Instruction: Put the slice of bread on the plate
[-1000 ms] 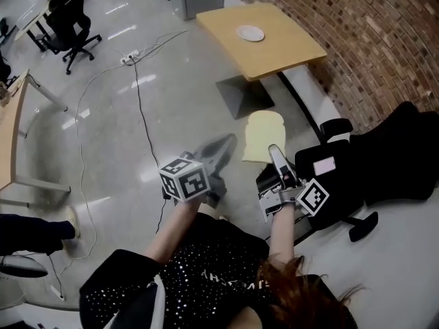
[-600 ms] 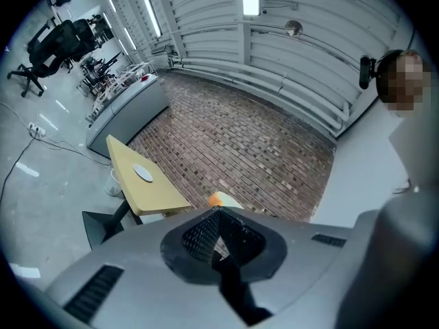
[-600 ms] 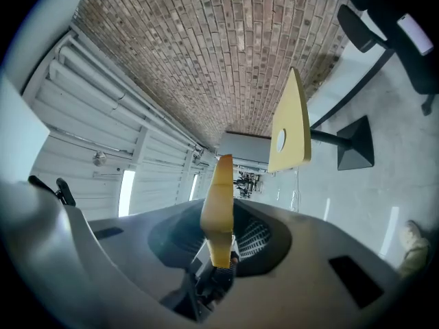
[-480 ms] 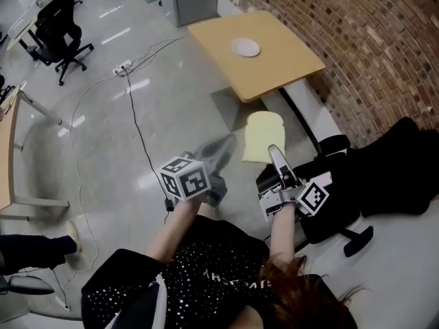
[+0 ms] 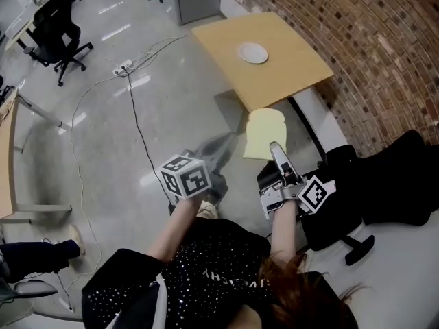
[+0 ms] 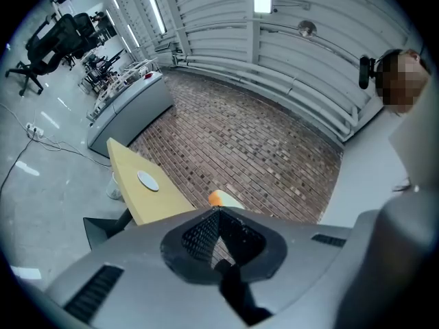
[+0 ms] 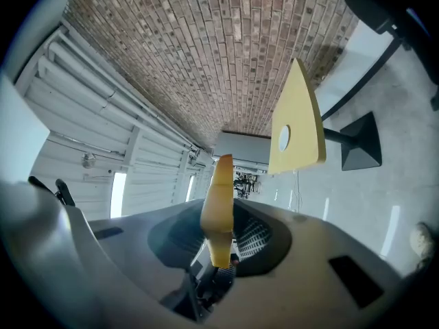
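Grey polished floor point(image 5: 158, 115), brick wall point(image 5: 384, 40) on the right, wooden table point(image 5: 295, 70) on the far side with a bare plate point(image 5: 254, 53) on it. Noted: right gripper point(image 5: 276, 149) clamped on the near edge of the slice of bread point(image 5: 264, 132), carried flat above the floor. Beside it the left gripper point(image 5: 223, 149), jaws together, nothing in them. Table has drawn nearer over the last second, so the carrier is walking up. Bread remains well short of the plate, which probably means more approach before any reach and release.

A wooden table point(image 5: 291, 64) carries 1 white plate point(image 5: 254, 53) near its middle.
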`<state>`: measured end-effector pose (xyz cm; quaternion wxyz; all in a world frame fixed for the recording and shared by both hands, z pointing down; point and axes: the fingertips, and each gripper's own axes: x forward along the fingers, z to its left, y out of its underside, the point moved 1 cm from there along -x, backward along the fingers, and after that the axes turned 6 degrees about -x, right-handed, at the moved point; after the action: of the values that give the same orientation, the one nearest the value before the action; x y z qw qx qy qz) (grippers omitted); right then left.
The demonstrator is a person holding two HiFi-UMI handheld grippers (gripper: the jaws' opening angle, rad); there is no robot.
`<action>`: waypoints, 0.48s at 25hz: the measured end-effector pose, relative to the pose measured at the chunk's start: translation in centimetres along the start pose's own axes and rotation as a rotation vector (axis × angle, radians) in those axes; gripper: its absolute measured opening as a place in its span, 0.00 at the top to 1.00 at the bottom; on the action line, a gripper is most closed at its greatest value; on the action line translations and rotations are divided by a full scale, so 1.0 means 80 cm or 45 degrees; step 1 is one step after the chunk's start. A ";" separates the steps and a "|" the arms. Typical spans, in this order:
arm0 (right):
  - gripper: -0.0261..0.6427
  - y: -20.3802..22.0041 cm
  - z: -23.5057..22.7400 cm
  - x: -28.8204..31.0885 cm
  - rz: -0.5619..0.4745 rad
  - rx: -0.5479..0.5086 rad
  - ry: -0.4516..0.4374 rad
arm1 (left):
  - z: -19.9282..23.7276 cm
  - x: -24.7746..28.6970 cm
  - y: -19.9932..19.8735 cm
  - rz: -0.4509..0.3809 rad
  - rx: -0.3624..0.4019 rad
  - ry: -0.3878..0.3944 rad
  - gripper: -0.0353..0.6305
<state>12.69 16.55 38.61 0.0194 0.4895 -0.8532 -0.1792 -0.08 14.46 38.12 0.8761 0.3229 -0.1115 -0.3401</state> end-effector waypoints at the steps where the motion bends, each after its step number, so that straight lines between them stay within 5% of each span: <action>1: 0.82 0.001 -0.002 0.008 0.001 0.000 -0.002 | 0.005 0.002 -0.005 0.003 0.003 0.002 0.93; 12: 0.82 0.010 -0.023 0.061 -0.055 0.024 0.004 | 0.050 0.019 -0.035 0.059 0.010 0.042 0.93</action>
<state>9.90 12.30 39.91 0.0125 0.5083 -0.8440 -0.1708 -2.07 9.96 39.36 0.8842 0.3292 -0.1059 -0.3140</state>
